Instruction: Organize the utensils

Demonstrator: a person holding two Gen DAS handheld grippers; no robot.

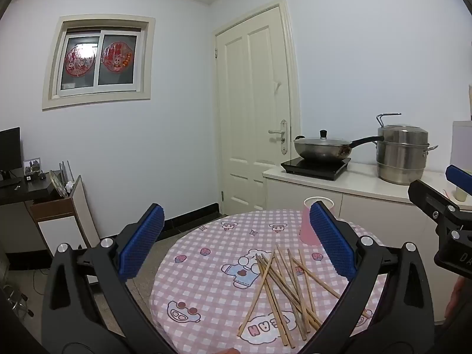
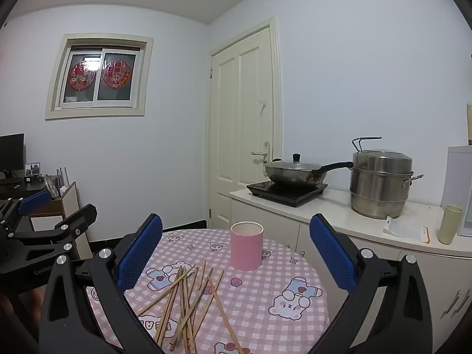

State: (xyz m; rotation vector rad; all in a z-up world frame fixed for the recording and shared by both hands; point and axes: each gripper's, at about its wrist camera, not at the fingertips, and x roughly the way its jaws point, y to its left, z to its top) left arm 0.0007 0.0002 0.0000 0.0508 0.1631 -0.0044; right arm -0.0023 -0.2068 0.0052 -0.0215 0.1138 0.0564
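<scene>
Several wooden chopsticks (image 1: 283, 292) lie in a loose crossed heap on the round table with the pink checked cloth (image 1: 206, 280); the heap also shows in the right wrist view (image 2: 188, 301). A pink cup (image 2: 246, 245) stands upright and empty behind the heap; in the left wrist view the cup (image 1: 306, 233) is partly hidden by a blue pad. My left gripper (image 1: 236, 239) is open and empty, held above the table's near edge. My right gripper (image 2: 236, 250) is open and empty, facing the cup. Each gripper shows at the edge of the other's view.
A white counter (image 2: 339, 209) stands behind the table with an induction hob, a lidded wok (image 2: 295, 172), a steel steamer pot (image 2: 380, 183) and a green cup (image 2: 450, 224). A closed door (image 2: 244, 124) is beyond. A desk with a monitor (image 1: 10, 153) is left.
</scene>
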